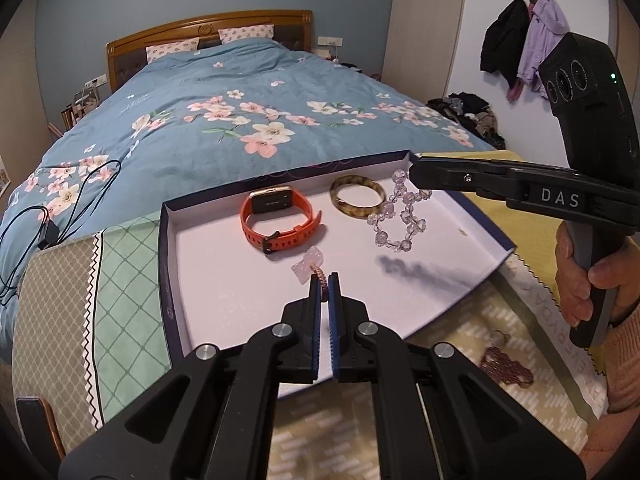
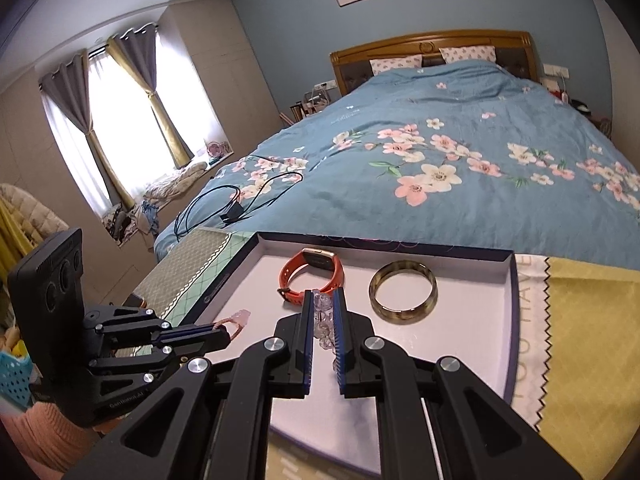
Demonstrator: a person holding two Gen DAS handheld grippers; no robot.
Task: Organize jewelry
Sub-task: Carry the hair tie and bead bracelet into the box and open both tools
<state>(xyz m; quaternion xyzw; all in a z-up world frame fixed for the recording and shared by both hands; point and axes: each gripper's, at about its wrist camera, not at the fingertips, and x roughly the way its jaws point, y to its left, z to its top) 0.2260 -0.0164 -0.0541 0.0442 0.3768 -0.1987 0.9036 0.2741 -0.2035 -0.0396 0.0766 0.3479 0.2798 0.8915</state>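
Observation:
A shallow white-lined box lid (image 1: pixel 208 296) (image 2: pixel 472 360) lies at the foot of the bed. In it rest an orange smartwatch (image 1: pixel 276 220) (image 2: pixel 316 270) and a brown mottled bangle (image 1: pixel 357 197) (image 2: pixel 403 291). My left gripper (image 1: pixel 325 280) (image 2: pixel 228 334) is shut on a pink cord bracelet with a pale pink charm (image 1: pixel 309 267) (image 2: pixel 240 317), held over the lid's left half. My right gripper (image 2: pixel 323 294) (image 1: pixel 412 174) is shut on a clear crystal bead bracelet (image 1: pixel 398 216) (image 2: pixel 323 316) that hangs down over the lid beside the bangle.
A yellow cloth (image 2: pixel 580 340) (image 1: pixel 516 208) lies right of the lid, a patterned cloth (image 1: pixel 120 280) left of it. A brown chain (image 1: pixel 506 366) sits on the cloth near a hand (image 1: pixel 576 276). A blue floral quilt (image 1: pixel 240 108) with a black cable (image 2: pixel 244 200) spreads behind.

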